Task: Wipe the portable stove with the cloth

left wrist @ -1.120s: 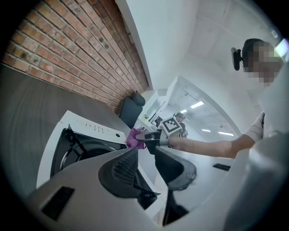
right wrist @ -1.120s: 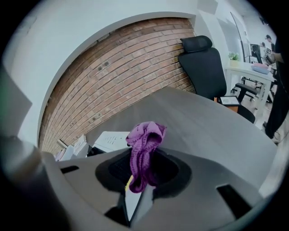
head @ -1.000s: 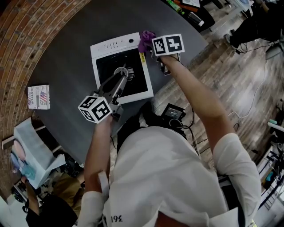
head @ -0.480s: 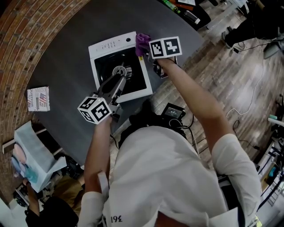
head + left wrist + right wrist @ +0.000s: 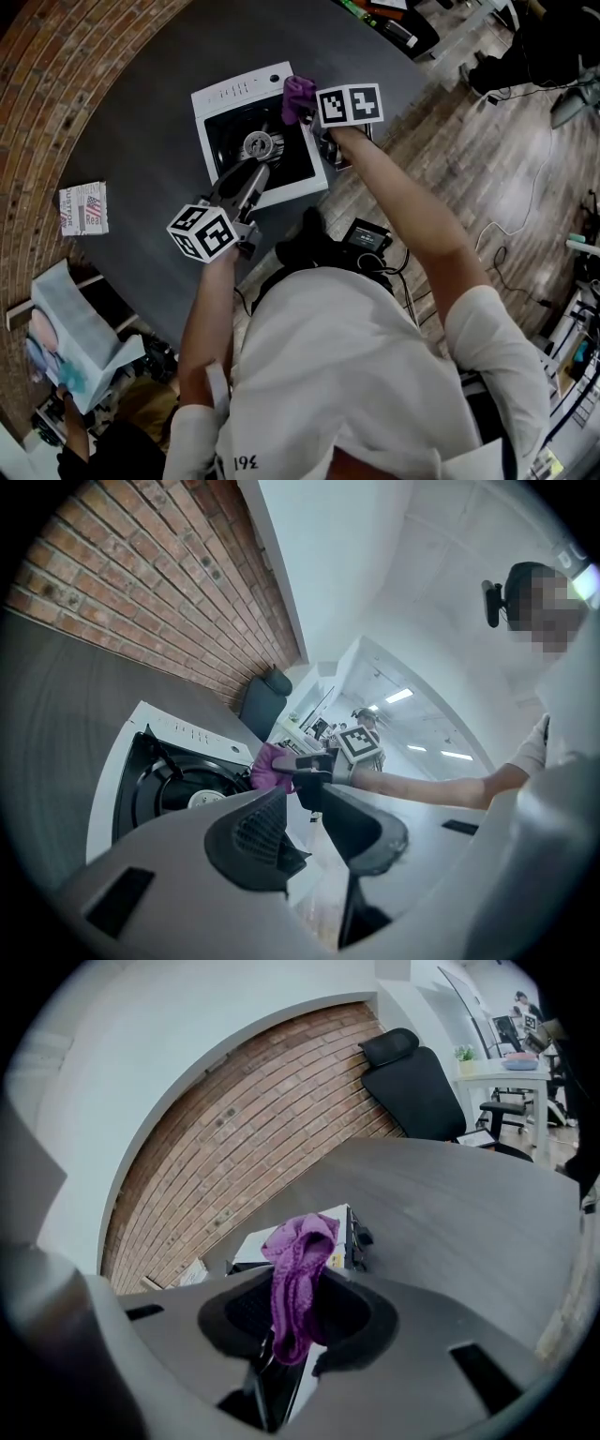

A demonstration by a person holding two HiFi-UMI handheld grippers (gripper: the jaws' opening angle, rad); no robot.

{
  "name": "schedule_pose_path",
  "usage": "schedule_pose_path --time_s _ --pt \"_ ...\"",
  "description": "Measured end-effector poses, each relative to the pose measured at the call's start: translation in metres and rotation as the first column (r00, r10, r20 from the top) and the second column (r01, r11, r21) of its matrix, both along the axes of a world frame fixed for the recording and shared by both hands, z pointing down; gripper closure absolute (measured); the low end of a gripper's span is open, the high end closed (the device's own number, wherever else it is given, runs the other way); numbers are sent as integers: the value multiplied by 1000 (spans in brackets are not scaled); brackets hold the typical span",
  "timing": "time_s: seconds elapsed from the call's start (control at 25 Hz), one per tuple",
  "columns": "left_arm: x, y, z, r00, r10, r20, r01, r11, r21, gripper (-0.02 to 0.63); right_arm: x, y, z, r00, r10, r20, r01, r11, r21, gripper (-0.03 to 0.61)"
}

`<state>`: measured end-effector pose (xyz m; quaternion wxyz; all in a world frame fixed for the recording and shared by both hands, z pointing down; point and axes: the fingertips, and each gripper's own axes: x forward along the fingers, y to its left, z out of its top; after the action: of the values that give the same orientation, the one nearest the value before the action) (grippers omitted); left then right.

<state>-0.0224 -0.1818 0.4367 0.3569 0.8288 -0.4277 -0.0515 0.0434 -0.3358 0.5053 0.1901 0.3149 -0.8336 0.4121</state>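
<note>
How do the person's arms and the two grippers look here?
The left gripper and right gripper are grey, each with dark-lined jaws and a white cube bearing black square markers. The person wears a white shirt; the forearms are uncovered.

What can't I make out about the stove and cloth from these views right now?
Head view: the panel markings on the portable stove are too small to read.
Right gripper view: the cloth and right gripper hide most of the stove top.
Left gripper view: the left gripper covers the stove's near edge.
</note>
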Motion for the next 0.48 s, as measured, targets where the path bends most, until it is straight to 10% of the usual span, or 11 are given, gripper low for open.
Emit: schedule_pose_path --time_s 0.48 --pt "-3 24 1 999 34 -14 -34 999 5 500 6 38 10 998 -19 -65 20 999 27 462"
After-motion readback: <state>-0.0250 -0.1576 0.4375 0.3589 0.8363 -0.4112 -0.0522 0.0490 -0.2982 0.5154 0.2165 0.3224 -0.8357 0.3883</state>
